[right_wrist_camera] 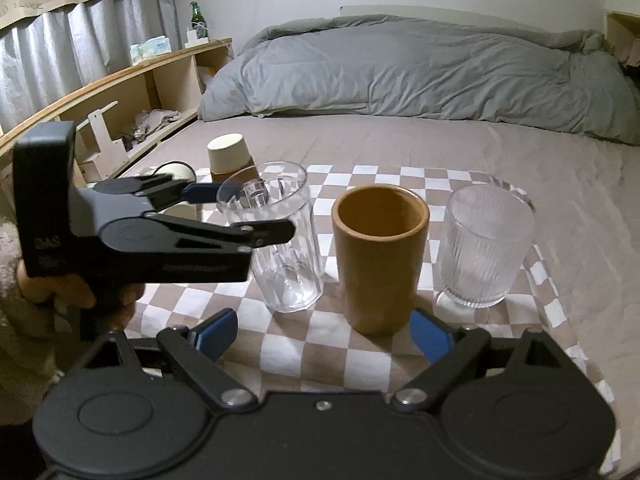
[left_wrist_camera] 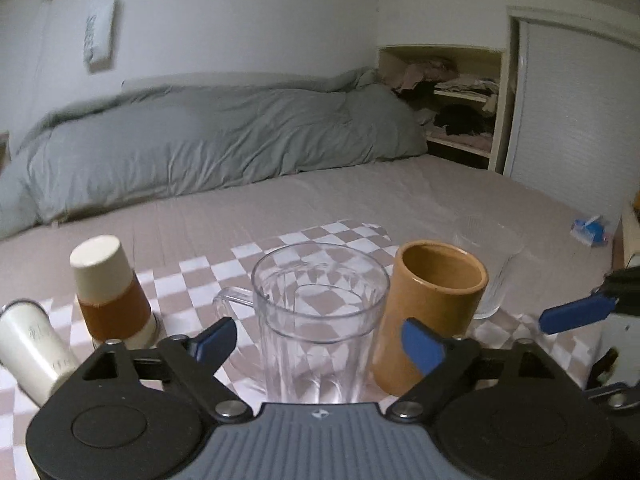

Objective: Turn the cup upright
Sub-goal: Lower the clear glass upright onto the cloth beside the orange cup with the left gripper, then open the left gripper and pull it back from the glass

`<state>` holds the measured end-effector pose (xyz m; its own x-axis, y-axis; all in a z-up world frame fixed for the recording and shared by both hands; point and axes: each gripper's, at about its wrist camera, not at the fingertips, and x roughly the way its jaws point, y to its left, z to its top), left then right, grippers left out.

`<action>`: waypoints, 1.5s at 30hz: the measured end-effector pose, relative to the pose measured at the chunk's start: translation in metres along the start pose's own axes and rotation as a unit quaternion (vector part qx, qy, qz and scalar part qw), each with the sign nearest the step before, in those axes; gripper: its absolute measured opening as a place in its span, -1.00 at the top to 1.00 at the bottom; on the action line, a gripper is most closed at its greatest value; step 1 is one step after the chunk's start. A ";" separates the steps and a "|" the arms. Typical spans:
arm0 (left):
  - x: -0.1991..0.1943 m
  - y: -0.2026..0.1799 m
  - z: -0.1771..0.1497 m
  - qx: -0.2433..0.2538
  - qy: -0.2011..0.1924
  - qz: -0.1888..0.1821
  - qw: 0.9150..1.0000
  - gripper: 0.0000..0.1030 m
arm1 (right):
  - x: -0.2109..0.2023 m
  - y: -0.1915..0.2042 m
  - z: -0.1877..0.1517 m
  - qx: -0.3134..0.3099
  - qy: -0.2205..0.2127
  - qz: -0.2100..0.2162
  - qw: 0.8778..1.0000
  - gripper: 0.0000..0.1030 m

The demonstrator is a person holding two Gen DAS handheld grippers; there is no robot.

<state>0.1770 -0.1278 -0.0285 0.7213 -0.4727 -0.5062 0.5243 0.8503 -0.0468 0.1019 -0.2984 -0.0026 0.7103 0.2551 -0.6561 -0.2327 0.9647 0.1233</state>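
On a checkered cloth (left_wrist_camera: 344, 236) (right_wrist_camera: 372, 356) stand an upright clear mug (left_wrist_camera: 320, 320) (right_wrist_camera: 276, 240), an upright tan cup (left_wrist_camera: 432, 312) (right_wrist_camera: 378, 260) and an upright ribbed glass (left_wrist_camera: 492, 264) (right_wrist_camera: 480, 244). A cream and brown paper cup (left_wrist_camera: 112, 288) (right_wrist_camera: 230, 156) stands upside down at the left. A white cup (left_wrist_camera: 32, 344) (right_wrist_camera: 176, 172) lies on its side beside it. My left gripper (left_wrist_camera: 320, 340) (right_wrist_camera: 248, 212) is open, its fingers on either side of the clear mug, apart from it. My right gripper (right_wrist_camera: 324, 334) (left_wrist_camera: 576, 312) is open and empty, just in front of the tan cup.
The cloth lies on a bed with a grey duvet (left_wrist_camera: 208, 144) (right_wrist_camera: 420, 68) at the back. A wooden headboard shelf (right_wrist_camera: 132, 92) runs along the left, a closet shelf (left_wrist_camera: 460, 100) at the far right. A small blue packet (left_wrist_camera: 590, 230) lies on the sheet.
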 end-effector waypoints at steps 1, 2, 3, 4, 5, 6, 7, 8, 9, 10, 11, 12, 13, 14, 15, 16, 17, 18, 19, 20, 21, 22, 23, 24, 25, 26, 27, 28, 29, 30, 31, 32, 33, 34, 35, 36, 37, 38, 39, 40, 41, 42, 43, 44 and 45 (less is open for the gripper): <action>-0.003 0.000 0.000 -0.001 0.001 -0.001 1.000 -0.79 | 0.000 0.000 0.001 0.001 -0.001 -0.001 1.000 -0.83; -0.007 0.000 0.001 -0.001 0.000 0.000 1.000 -0.80 | -0.001 0.000 0.001 0.001 -0.002 -0.002 1.000 -0.83; -0.011 0.000 0.001 -0.001 -0.003 0.002 1.000 -0.84 | -0.002 0.001 0.002 0.000 -0.007 -0.002 1.000 -0.83; -0.016 0.000 0.002 -0.002 -0.006 0.004 1.000 -0.87 | -0.004 0.002 0.002 -0.001 -0.012 -0.003 1.000 -0.83; -0.022 0.000 0.003 -0.004 -0.010 0.008 1.000 -0.88 | -0.006 0.003 0.003 -0.003 -0.017 -0.004 1.000 -0.88; -0.028 0.000 0.004 -0.006 -0.013 0.010 1.000 -0.89 | -0.009 0.004 0.003 -0.004 -0.024 -0.008 1.000 -0.91; -0.035 0.000 0.004 -0.009 -0.017 0.013 1.000 -0.89 | -0.012 0.005 0.002 -0.005 -0.031 -0.011 0.999 -0.92; -0.042 0.001 0.005 -0.013 -0.020 0.016 1.000 -0.90 | -0.015 0.006 0.002 -0.007 -0.037 -0.016 0.999 -0.93; -0.049 0.001 0.005 -0.015 -0.023 0.022 0.999 -0.91 | -0.018 0.007 0.001 -0.008 -0.044 -0.019 0.999 -0.94; -0.056 0.000 0.006 -0.016 -0.024 0.033 0.999 -0.91 | -0.021 0.008 0.000 -0.007 -0.049 -0.022 0.999 -0.94; -0.064 0.000 0.006 -0.017 -0.028 0.040 0.999 -0.91 | -0.024 0.009 0.000 -0.006 -0.055 -0.024 0.998 -0.96; -0.072 0.000 0.005 -0.017 -0.033 0.045 0.998 -0.94 | -0.027 0.010 -0.001 -0.005 -0.060 -0.026 0.998 -0.97; -0.080 -0.001 0.003 -0.016 -0.037 0.052 0.998 -0.97 | -0.030 0.012 -0.001 -0.006 -0.065 -0.028 0.997 -0.99; -0.088 -0.001 0.002 -0.014 -0.042 0.061 0.997 -1.00 | -0.032 0.014 -0.002 -0.008 -0.071 -0.030 0.997 -0.99; -0.096 -0.002 0.000 -0.012 -0.048 0.071 0.996 -1.00 | -0.035 0.017 -0.002 -0.010 -0.077 -0.031 0.996 -1.00; -0.103 -0.002 -0.002 -0.011 -0.051 0.079 0.995 -1.00 | -0.037 0.019 -0.002 -0.012 -0.081 -0.032 0.996 -1.00; -0.109 -0.002 -0.002 -0.011 -0.052 0.085 0.995 -1.00 | -0.040 0.021 -0.002 -0.013 -0.086 -0.033 0.996 -1.00; -0.115 -0.001 -0.004 -0.014 -0.051 0.090 0.995 -1.00 | -0.043 0.024 -0.003 -0.013 -0.091 -0.035 0.995 -1.00; -0.121 0.000 -0.006 -0.018 -0.049 0.095 0.994 -1.00 | -0.046 0.026 -0.003 -0.014 -0.095 -0.037 0.995 -1.00; -0.126 0.000 -0.008 -0.022 -0.047 0.098 0.994 -1.00 | -0.049 0.029 -0.005 -0.014 -0.099 -0.039 0.994 -1.00; -0.131 0.001 -0.011 -0.027 -0.047 0.101 0.993 -1.00 | -0.052 0.031 -0.007 -0.014 -0.103 -0.042 0.994 -1.00; -0.136 0.001 -0.013 -0.032 -0.047 0.104 0.993 -1.00 | -0.055 0.033 -0.008 -0.013 -0.108 -0.043 0.993 -1.00; -0.141 0.002 -0.015 -0.036 -0.047 0.108 0.992 -1.00 | -0.058 0.034 -0.010 -0.012 -0.112 -0.043 0.993 -1.00; -0.145 0.002 -0.018 -0.037 -0.048 0.113 0.992 -1.00 | -0.060 0.036 -0.012 -0.010 -0.118 -0.044 0.992 -1.00; -0.150 0.001 -0.021 -0.036 -0.050 0.118 0.991 -1.00 | -0.062 0.038 -0.014 -0.009 -0.122 -0.046 0.991 -1.00; -0.154 0.000 -0.024 -0.034 -0.053 0.125 0.990 -1.00 | -0.064 0.040 -0.015 -0.009 -0.126 -0.048 0.991 -1.00; -0.158 -0.001 -0.026 -0.032 -0.056 0.131 0.989 -1.00 | -0.066 0.042 -0.016 -0.009 -0.129 -0.050 0.990 -1.00; -0.162 -0.003 -0.029 -0.030 -0.060 0.138 0.988 -1.00 | -0.068 0.044 -0.017 -0.009 -0.133 -0.052 0.990 -1.00; -0.166 -0.004 -0.033 -0.027 -0.063 0.144 0.987 -1.00 | -0.070 0.046 -0.019 -0.009 -0.137 -0.052 0.989 -1.00; -0.170 -0.004 -0.036 -0.024 -0.064 0.152 0.986 -1.00 | -0.072 0.048 -0.020 -0.008 -0.142 -0.051 0.988 -1.00; -0.173 -0.006 -0.038 -0.019 -0.063 0.163 0.985 -1.00 | -0.073 0.050 -0.021 -0.007 -0.146 -0.052 0.988 -1.00; -0.176 -0.008 -0.040 -0.015 -0.064 0.175 0.982 -1.00 | -0.075 0.051 -0.023 -0.007 -0.149 -0.052 0.987 -1.00; -0.180 -0.010 -0.043 -0.014 -0.066 0.185 0.980 -1.00 | -0.076 0.053 -0.024 -0.008 -0.151 -0.052 0.987 -1.00; -0.184 -0.011 -0.046 -0.017 -0.070 0.190 0.979 -1.00 | -0.076 0.055 -0.026 -0.010 -0.154 -0.055 0.986 -1.00; -0.188 -0.010 -0.048 -0.024 -0.074 0.191 0.979 -1.00 | -0.077 0.057 -0.027 -0.013 -0.157 -0.060 0.986 -1.00; -0.192 -0.009 -0.050 -0.034 -0.076 0.190 0.978 -1.00 | -0.077 0.060 -0.029 -0.019 -0.160 -0.066 0.985 -1.00; -0.194 -0.009 -0.052 -0.040 -0.076 0.190 0.978 -1.00 | -0.077 0.063 -0.031 -0.027 -0.161 -0.072 0.984 -1.00; -0.196 -0.008 -0.053 -0.041 -0.076 0.191 0.978 -1.00 | -0.077 0.066 -0.033 -0.032 -0.163 -0.077 0.983 -1.00; -0.197 -0.009 -0.056 -0.038 -0.075 0.194 0.977 -1.00 | -0.077 0.070 -0.035 -0.039 -0.165 -0.084 0.982 -1.00; -0.198 -0.011 -0.058 -0.033 -0.075 0.201 0.976 -1.00 | -0.077 0.072 -0.037 -0.045 -0.167 -0.088 0.981 -1.00; -0.199 -0.013 -0.061 -0.028 -0.076 0.210 0.974 -1.00 | -0.076 0.074 -0.039 -0.050 -0.167 -0.091 0.980 -1.00; -0.200 -0.015 -0.063 -0.024 -0.076 0.215 0.973 -1.00 | -0.076 0.076 -0.040 -0.053 -0.167 -0.092 0.980 -1.00; -0.200 -0.015 -0.065 -0.022 -0.077 0.218 0.973 -1.00 | -0.075 0.078 -0.041 -0.054 -0.165 -0.091 0.981 -1.00; -0.201 -0.015 -0.066 -0.023 -0.079 0.218 0.972 -1.00 | -0.074 0.079 -0.043 -0.053 -0.163 -0.090 0.981 -1.00; -0.202 -0.015 -0.067 -0.025 -0.081 0.217 0.972 -1.00 | -0.073 0.079 -0.044 -0.050 -0.160 -0.088 0.982 -1.00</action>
<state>-0.0069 -0.0297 0.0165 0.9337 -0.0927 -0.3459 0.1338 0.9863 0.0968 0.0026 -0.2434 0.0225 0.9142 0.1079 -0.3907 -0.1404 0.9886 -0.0553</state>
